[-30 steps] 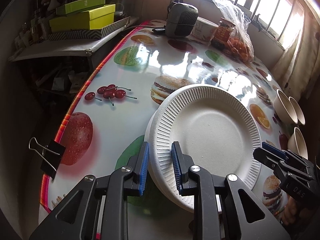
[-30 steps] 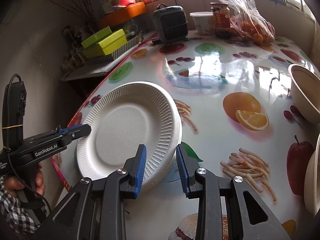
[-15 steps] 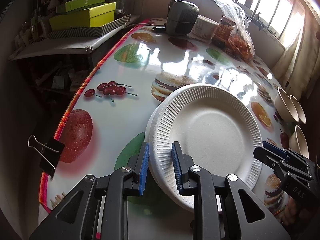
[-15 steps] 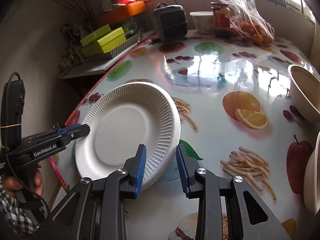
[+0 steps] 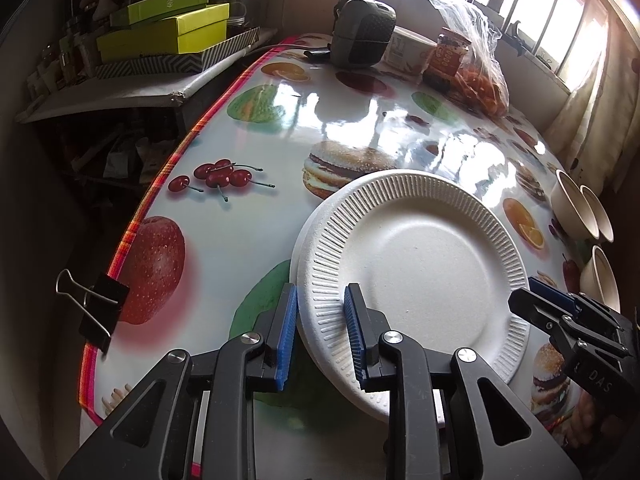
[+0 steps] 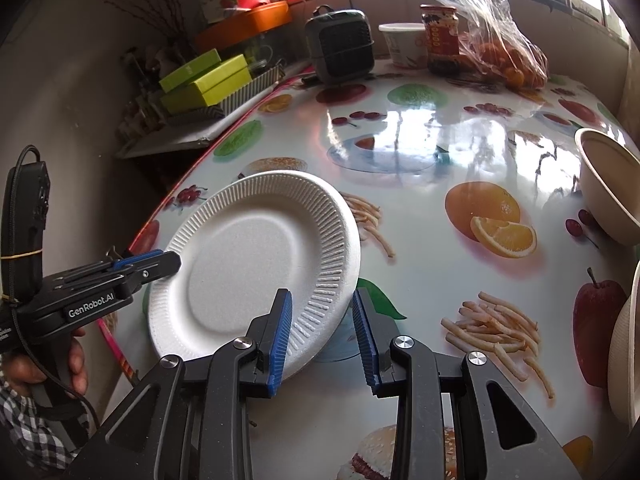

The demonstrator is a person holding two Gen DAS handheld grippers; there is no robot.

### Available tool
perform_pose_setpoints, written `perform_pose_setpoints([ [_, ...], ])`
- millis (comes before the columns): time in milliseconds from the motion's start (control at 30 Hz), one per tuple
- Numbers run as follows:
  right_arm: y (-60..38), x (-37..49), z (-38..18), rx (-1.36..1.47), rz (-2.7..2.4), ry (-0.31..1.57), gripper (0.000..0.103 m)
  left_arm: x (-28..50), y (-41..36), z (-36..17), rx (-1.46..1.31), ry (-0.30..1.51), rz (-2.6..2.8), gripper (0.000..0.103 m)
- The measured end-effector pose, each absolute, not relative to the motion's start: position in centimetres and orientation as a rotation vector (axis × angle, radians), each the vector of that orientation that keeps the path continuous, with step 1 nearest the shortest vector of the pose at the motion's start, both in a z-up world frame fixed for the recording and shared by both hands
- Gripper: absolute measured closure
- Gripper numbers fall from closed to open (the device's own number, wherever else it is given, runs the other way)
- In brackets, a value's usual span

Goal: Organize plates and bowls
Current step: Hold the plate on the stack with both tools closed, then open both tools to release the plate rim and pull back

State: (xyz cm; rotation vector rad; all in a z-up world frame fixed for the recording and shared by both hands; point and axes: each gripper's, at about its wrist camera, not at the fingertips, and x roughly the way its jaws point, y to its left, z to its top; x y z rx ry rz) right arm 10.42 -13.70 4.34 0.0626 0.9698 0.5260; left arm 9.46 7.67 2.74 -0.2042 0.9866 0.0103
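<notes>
The round white ribbed foam plate [image 5: 420, 256] sits tilted between both tongs over the glossy fruit-print counter [image 5: 248, 216]. The left tongs [image 5: 320, 334] clamp its near-left rim; the right tongs [image 6: 322, 338] straddle its opposite rim, whether gripping I cannot tell. Beige bowls [image 5: 580, 212] stand beyond the right tongs.

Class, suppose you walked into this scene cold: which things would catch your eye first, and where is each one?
First, the white foam plate near the table's front edge, with the left hand-held gripper and the right hand-held gripper each astride its rim on opposite sides. Next, the glossy tablecloth printed with fruit, burgers and fries. Then the beige bowls at the table's right side.
</notes>
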Motion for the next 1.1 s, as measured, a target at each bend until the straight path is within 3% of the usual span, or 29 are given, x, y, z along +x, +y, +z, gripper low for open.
perform_pose_setpoints([
  [733,-14.3,9.9,5.5,0.072,0.501,0.93,0.056,8.9,7.2,4.4,-0.185,0.939,0.014,0.06],
  [1100,-15.5,9.5,7.8,0.081,0.466,0.873,0.049,9.0,5.2,6.8,-0.161,0.895,-0.024,0.059],
])
